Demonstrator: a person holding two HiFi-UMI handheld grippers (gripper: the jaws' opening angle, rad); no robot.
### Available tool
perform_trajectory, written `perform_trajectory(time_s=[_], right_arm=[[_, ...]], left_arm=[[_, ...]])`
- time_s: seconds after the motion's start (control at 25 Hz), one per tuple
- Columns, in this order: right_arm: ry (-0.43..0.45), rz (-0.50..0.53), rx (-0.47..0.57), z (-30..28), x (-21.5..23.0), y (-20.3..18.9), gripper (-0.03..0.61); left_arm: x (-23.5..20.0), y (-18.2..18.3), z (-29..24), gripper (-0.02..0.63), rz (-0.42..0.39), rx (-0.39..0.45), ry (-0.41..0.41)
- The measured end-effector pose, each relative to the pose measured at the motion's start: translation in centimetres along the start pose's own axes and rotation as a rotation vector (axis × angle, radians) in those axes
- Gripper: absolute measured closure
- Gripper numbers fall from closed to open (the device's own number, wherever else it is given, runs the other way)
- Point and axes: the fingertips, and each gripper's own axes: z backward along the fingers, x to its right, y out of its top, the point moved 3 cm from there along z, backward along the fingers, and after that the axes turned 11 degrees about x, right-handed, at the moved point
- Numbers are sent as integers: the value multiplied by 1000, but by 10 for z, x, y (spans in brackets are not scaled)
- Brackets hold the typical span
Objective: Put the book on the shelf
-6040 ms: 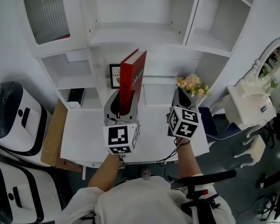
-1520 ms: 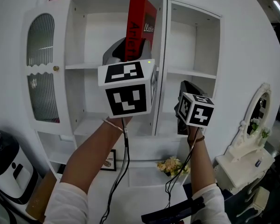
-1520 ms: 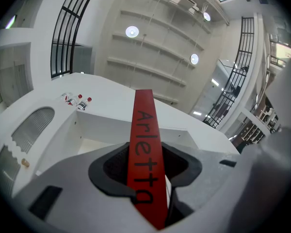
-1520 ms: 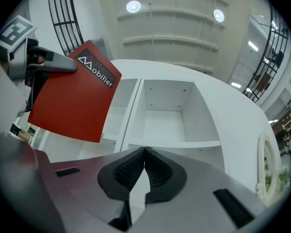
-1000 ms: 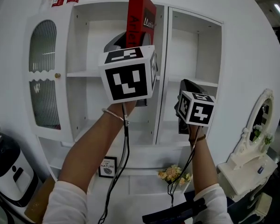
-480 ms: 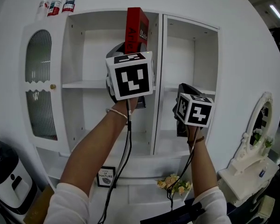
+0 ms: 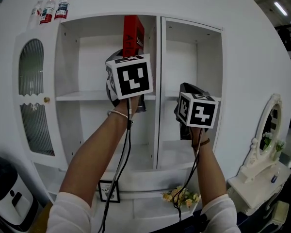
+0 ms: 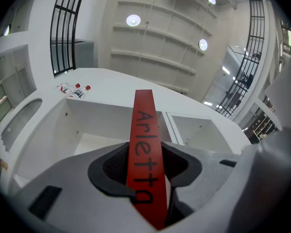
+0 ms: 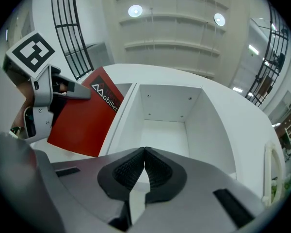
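**Desk:** Which step are you on?

**Me:** The carry. I have the red book upright in front of the white cabinet, with its top up by the roof of the upper left compartment. It isn't on any shelf yet.

**Desk:** What does the next move call for?

**Me:** As I judge it, I push the book forward into that compartment, clear of the centre divider. Then I lower it until its bottom edge sits on the shelf board, and only then let go. It's tall and narrow, so I'd set it squarely or it may tip.

**Desk:** And the claws?

**Me:** The left claw is clamped on the lower part of the book. Its pads press both covers, and the book's thickness holds the jaws fairly wide. The spine faces that claw's camera. The right claw is closed with its pads meeting and nothing between them. It hangs beside the left one, facing the upper right compartment, and touches nothing.
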Motion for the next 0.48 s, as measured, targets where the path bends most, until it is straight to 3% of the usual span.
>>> perform_trajectory(time_s=[0.48], right_arm=[[-10,-6,6,-19,12,-3,557]], left_arm=[[-12,-31,-38,439,-18,-57,34]])
